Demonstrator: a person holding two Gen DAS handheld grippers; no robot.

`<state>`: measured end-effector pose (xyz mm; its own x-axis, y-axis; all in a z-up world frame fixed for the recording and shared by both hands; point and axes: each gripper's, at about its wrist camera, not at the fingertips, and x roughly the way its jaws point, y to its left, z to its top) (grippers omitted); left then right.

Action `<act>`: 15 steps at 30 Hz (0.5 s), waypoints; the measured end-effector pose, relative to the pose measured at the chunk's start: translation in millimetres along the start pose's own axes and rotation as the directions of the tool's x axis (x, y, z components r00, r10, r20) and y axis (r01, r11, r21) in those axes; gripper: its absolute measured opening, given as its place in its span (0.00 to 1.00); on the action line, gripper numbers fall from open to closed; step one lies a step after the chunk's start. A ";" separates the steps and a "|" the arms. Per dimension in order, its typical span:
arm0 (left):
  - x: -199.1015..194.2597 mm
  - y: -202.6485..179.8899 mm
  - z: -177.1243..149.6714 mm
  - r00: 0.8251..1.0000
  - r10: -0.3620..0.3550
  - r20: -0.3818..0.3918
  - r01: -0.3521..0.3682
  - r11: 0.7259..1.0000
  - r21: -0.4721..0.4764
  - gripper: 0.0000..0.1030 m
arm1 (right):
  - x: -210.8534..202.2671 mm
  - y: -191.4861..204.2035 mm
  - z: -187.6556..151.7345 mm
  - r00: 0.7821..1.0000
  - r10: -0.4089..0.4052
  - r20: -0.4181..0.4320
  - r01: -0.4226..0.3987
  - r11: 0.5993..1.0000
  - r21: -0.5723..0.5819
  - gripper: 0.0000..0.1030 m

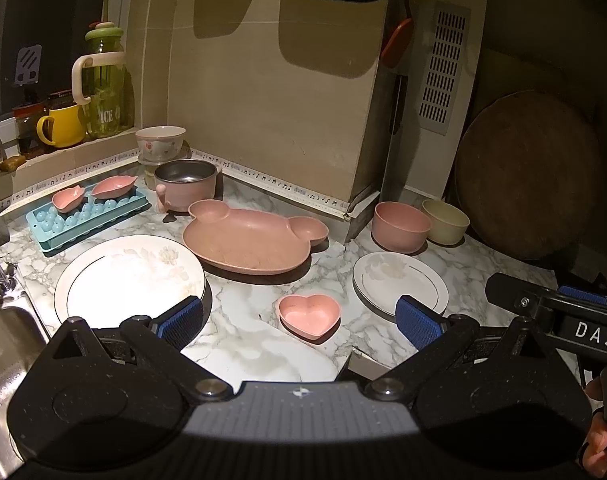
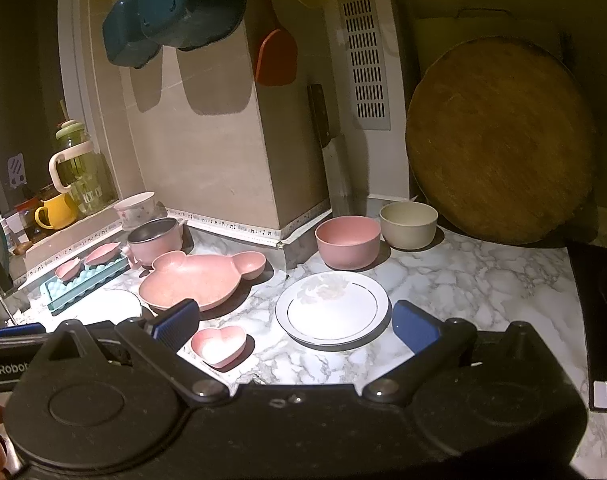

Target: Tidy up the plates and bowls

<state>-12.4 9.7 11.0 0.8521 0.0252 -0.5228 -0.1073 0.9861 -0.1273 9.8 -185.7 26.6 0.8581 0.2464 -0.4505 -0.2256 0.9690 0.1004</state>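
1. The left tongs (image 1: pixel 299 322) are spread wide and hold nothing. Between their blue tips sits a pink heart-shaped dish (image 1: pixel 309 315) on the marble counter (image 1: pixel 243 308).
2. The right tongs (image 2: pixel 295 320) are spread wide too, holding nothing. A small white plate (image 2: pixel 332 306) lies between their tips, the heart dish just inside the left tip.
3. Past the tips is a pink bear-shaped plate (image 1: pixel 251 240), then a pink bowl (image 2: pixel 348 242) touching a cream bowl (image 2: pixel 408 225).
4. Only the left view shows the whole big white plate (image 1: pixel 129 278) and the steel sink (image 1: pixel 7 344).
5. Only the right view shows the whole round chopping board (image 2: pixel 499 140) leaning behind the bowls.
6. Both tongs hover low, side by side, pointing at the wall.
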 end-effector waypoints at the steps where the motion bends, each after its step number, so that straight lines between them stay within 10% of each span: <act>1: 0.3 -0.2 0.2 1.000 -0.001 -0.001 0.001 1.000 0.000 1.00 | 0.3 -0.1 0.2 1.000 0.000 0.001 0.000 1.000 -0.001 1.00; 15: 1.5 5.7 4.9 1.000 0.016 -0.003 -0.016 1.000 -0.009 1.00 | 9.2 4.3 6.8 1.000 0.017 -0.011 -0.018 1.000 -0.024 1.00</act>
<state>-9.3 16.1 13.6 0.8489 0.0401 -0.5270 -0.1253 0.9840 -0.1270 19.8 -179.1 29.0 0.8489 0.2630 -0.4585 -0.2517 0.9639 0.0869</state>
